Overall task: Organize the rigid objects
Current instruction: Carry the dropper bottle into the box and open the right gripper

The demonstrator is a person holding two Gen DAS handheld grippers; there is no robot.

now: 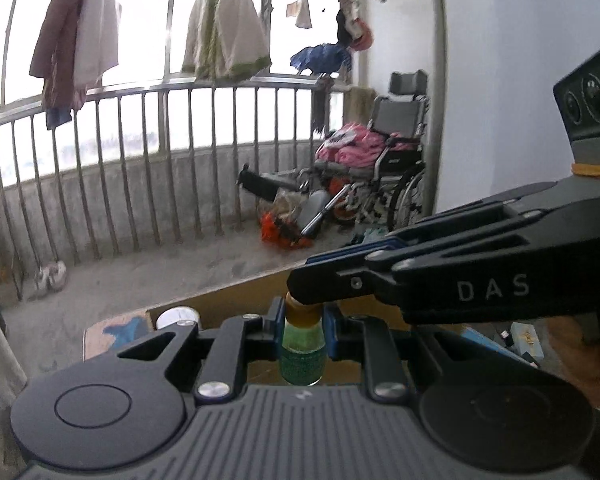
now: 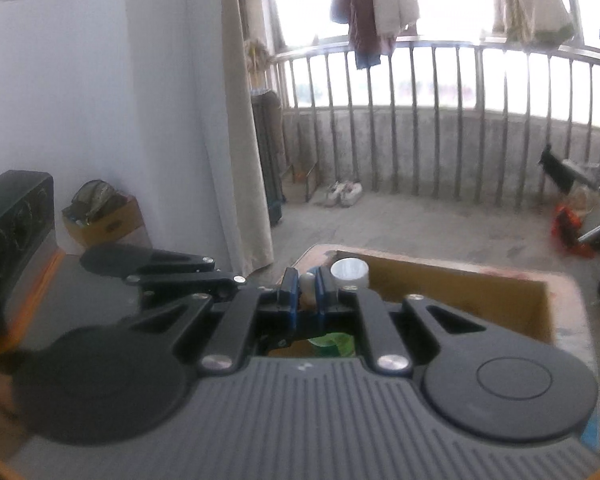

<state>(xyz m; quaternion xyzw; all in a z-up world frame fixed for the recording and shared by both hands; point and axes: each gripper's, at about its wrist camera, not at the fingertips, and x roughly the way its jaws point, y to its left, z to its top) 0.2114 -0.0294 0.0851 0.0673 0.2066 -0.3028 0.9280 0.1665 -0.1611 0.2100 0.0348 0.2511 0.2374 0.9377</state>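
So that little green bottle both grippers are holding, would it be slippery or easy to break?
The green bottle looks like clear glass, so probably rigid, smooth and breakable if dropped. The left gripper clamps its body and the right gripper its brown cap, so it seems light. Being round, it would likely roll.

table [image 2: 572, 292] | cardboard box [image 2: 512, 300] on it | white jar [image 2: 350, 274] inside

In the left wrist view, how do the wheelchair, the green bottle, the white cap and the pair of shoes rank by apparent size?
1. wheelchair
2. green bottle, though it is very near the camera
3. and 4. white cap and pair of shoes: they look alike, and the cap is partly hidden, so no ranking.
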